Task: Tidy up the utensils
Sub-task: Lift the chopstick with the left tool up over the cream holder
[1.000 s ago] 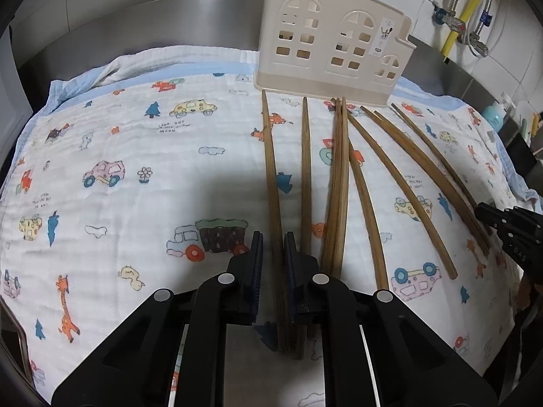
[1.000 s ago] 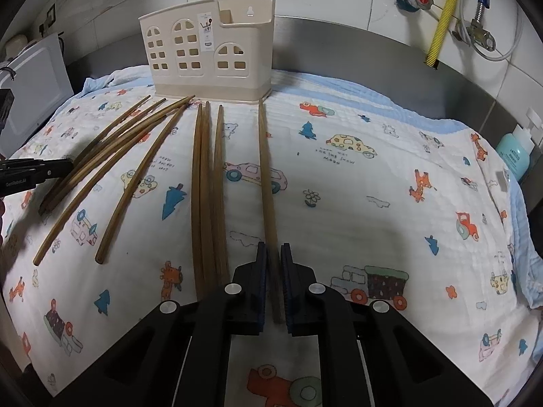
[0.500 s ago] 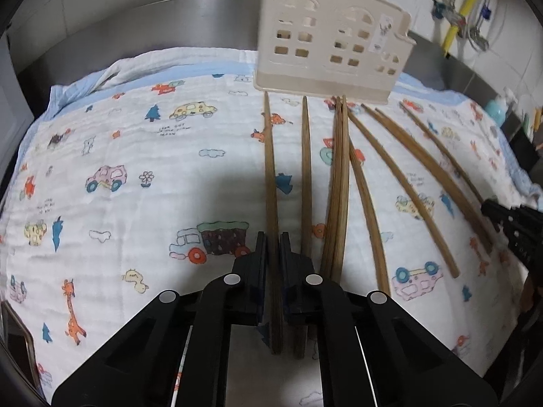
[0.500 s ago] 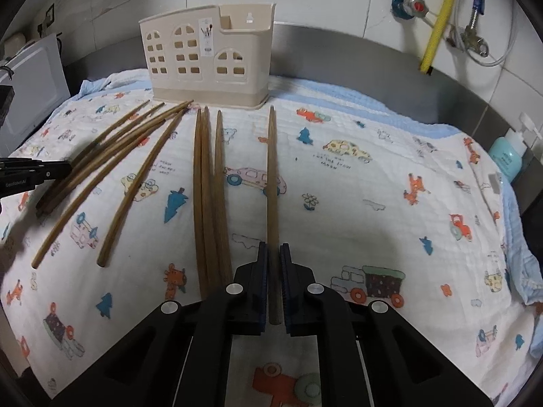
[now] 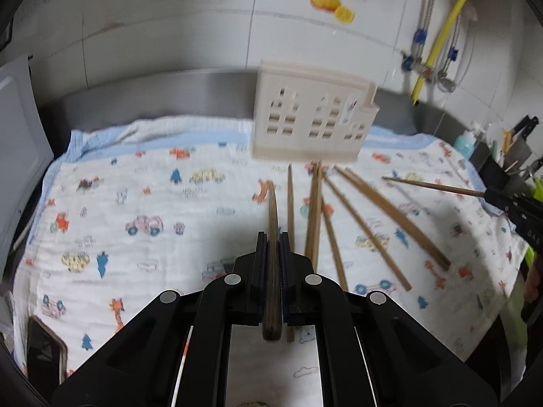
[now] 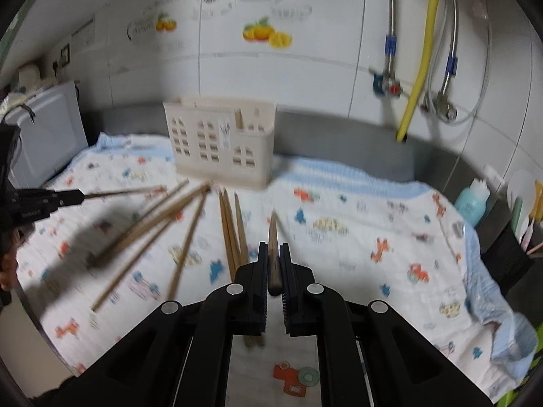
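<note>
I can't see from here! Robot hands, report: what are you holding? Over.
Left gripper shut on chopstick, lifted. Right gripper shut on second chopstick. Holder ahead, path clear. Loose chopsticks on cloth.

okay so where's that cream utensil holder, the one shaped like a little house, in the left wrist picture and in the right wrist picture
Left wrist view: the cream utensil holder stands upper centre, a bit right of the middle, at the far edge of the cartoon-print cloth.
Right wrist view: the holder stands upper centre, left of the middle, on the same far edge of the cloth.
Shared landmark: the yellow hose on the tiled wall, to the holder's right in both views.
</note>
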A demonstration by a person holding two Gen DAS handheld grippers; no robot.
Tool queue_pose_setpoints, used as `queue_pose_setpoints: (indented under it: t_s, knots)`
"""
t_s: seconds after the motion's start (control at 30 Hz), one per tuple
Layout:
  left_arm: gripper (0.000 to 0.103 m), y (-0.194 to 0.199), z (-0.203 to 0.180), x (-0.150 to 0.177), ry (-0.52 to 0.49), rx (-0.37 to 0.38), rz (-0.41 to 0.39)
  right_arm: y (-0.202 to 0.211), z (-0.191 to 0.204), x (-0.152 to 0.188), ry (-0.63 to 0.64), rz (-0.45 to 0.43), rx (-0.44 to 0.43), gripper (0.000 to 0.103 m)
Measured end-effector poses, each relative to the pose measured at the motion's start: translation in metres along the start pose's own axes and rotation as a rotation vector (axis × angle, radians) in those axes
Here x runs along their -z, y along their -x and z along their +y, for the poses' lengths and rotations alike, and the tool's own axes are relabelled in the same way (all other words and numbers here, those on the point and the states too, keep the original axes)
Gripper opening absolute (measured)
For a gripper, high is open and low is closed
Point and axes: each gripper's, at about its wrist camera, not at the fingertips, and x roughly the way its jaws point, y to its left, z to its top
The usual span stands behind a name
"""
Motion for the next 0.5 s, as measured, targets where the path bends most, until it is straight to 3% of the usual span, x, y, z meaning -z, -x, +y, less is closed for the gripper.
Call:
queue_pose_setpoints:
  t_s: [0.3,0.5]
  knots:
    - [0.006,0.020,-0.004,-0.020,-0.017,0.049,-0.054,0.016,0.007,-0.051,0.026,-0.055,-0.035,0.007]
    - [0.006,0.025,-0.011,-0.044,-0.066,0.059,-0.083,0.028,0.001,-0.110,0.039,-0.105,-0.053,0.007]
